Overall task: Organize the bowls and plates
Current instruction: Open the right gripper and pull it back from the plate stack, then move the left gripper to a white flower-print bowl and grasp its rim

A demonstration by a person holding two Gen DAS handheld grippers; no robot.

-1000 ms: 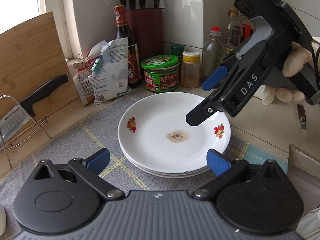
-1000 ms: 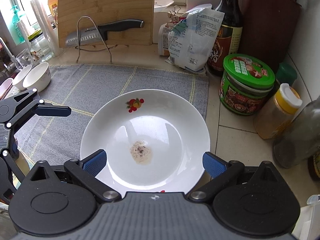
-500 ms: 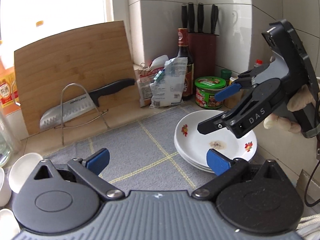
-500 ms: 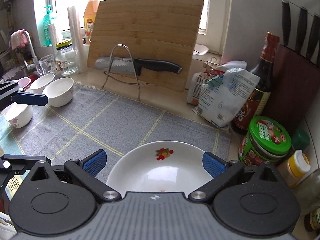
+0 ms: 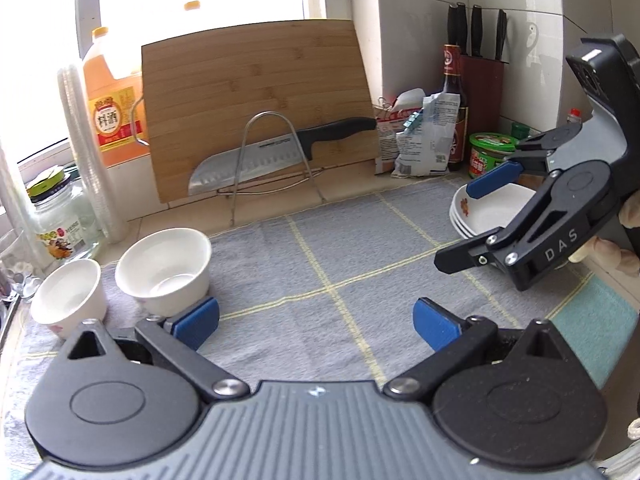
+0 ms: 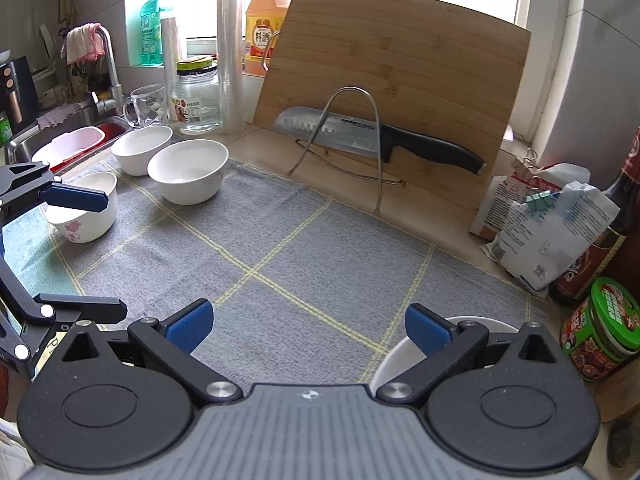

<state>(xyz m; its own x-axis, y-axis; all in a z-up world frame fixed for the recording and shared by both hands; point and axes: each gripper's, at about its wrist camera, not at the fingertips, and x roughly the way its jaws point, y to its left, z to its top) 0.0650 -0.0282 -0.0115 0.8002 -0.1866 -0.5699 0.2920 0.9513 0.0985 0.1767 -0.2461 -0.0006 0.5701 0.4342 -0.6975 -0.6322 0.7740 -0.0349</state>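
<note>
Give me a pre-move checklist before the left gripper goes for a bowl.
1. Left gripper open and holding nothing: ok.
2. Right gripper open and holding nothing: ok.
3. Near bowl upright, its rim unobstructed: ok.
4. Near bowl holds nothing: ok; a little water cannot be ruled out.
5. Plates stacked at the right end of the mat, away from the bowls: ok.
6. Knife on its rack behind the mat, off the path: ok.
7. Room beside the small bowl: not ok, the two nearly touch.

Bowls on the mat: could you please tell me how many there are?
3: one near the mat's middle-left, one behind it toward the sink, one by the left gripper. More may be hidden.
</note>
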